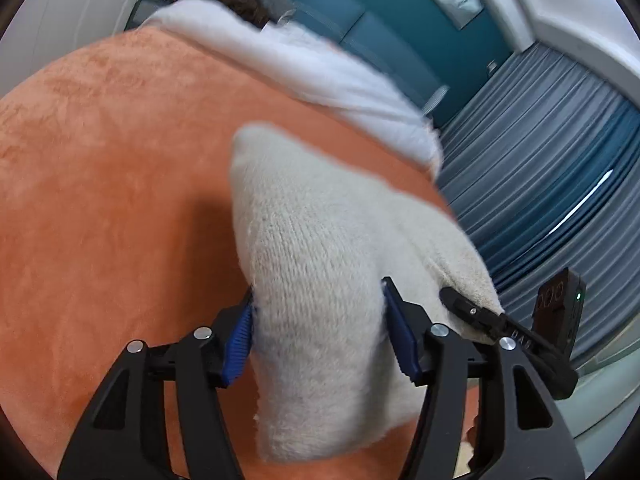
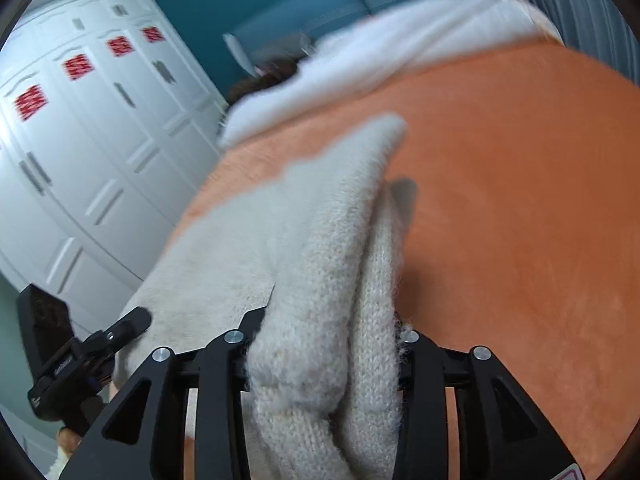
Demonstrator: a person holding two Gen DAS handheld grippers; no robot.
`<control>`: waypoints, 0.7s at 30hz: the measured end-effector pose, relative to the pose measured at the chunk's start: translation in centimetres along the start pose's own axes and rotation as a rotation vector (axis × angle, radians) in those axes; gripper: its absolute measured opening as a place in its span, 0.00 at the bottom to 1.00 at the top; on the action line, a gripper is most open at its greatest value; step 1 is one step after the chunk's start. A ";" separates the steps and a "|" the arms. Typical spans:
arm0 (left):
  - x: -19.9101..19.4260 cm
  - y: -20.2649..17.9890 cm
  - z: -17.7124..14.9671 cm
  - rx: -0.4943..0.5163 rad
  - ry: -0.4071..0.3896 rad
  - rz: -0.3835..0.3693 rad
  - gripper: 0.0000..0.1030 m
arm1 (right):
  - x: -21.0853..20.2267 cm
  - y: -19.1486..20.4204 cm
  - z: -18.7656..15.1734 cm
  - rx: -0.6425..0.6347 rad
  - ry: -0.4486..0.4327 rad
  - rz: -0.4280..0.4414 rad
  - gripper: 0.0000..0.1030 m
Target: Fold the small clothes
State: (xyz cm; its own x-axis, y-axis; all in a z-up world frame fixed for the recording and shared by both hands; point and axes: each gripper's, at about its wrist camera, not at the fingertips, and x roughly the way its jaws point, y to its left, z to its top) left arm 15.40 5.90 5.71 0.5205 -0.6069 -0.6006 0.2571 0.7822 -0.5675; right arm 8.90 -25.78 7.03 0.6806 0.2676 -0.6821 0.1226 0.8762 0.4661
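A cream knit garment (image 1: 312, 220) lies partly lifted off the orange bed cover (image 1: 100, 180). My left gripper (image 1: 320, 312) holds one bunched end of it, and the knit fills the gap between both blue pads. At the right of that view a black finger (image 1: 468, 308) of the other gripper touches the same garment. In the right wrist view the garment (image 2: 320, 208) hangs in thick folds between the jaws of my right gripper (image 2: 328, 320), which is shut on it. A black finger (image 2: 128, 326) of the left gripper shows at the lower left edge of the knit.
A white blanket (image 1: 300, 64) lies along the far edge of the orange cover (image 2: 520, 200), with a dark item behind it. White wardrobe doors (image 2: 80, 140) stand on one side of the bed and grey-blue curtains (image 1: 540, 152) on the other. A teal headboard is beyond.
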 end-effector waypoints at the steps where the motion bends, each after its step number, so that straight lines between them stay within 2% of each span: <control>1: 2.3 0.7 -1.0 -0.011 0.057 0.053 0.56 | 2.0 -1.5 -0.5 0.043 0.053 -0.027 0.36; 2: 4.3 1.3 -1.7 -0.021 0.108 0.114 0.52 | 4.2 -3.5 -1.4 0.081 0.123 -0.083 0.36; 3: 5.5 2.0 -2.8 -0.027 0.133 0.175 0.56 | 5.5 -4.7 -2.2 0.101 0.161 -0.140 0.36; 5: 5.0 2.0 -3.9 -0.030 0.093 0.157 0.57 | 4.1 -5.7 -2.9 0.152 0.090 -0.063 0.38; 7: 4.0 1.8 -3.8 -0.043 0.087 0.149 0.57 | 2.0 -5.1 -2.9 0.167 0.044 -0.051 0.39; 9: 3.4 1.7 -3.5 -0.025 0.085 0.177 0.57 | -0.9 -3.6 -3.3 0.111 -0.047 -0.071 0.40; 11: 3.4 1.3 -3.6 0.000 0.095 0.208 0.57 | -2.2 -2.5 -4.1 0.042 -0.086 -0.097 0.40; 13: 3.5 0.5 -4.4 0.031 0.118 0.243 0.57 | 0.0 -2.1 -5.1 -0.026 0.001 -0.171 0.40; 14: 3.6 0.1 -4.7 0.049 0.124 0.262 0.57 | 1.9 -2.1 -5.5 -0.056 0.063 -0.233 0.36; 15: 3.6 -0.2 -5.0 0.066 0.132 0.283 0.57 | 3.1 -2.2 -5.9 -0.074 0.107 -0.272 0.35; 19: 2.2 -2.2 -5.8 0.166 0.115 0.336 0.57 | -0.4 -0.4 -6.1 -0.073 -0.001 -0.265 0.35; 21: 1.5 -3.1 -6.4 0.207 0.103 0.357 0.60 | -1.2 0.1 -6.6 -0.101 -0.017 -0.294 0.35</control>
State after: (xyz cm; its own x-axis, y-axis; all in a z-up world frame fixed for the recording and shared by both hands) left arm 10.18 1.68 2.96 0.5249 -0.2957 -0.7982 0.2394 0.9511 -0.1950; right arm 3.35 -23.34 4.19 0.6382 -0.0095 -0.7698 0.2448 0.9505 0.1913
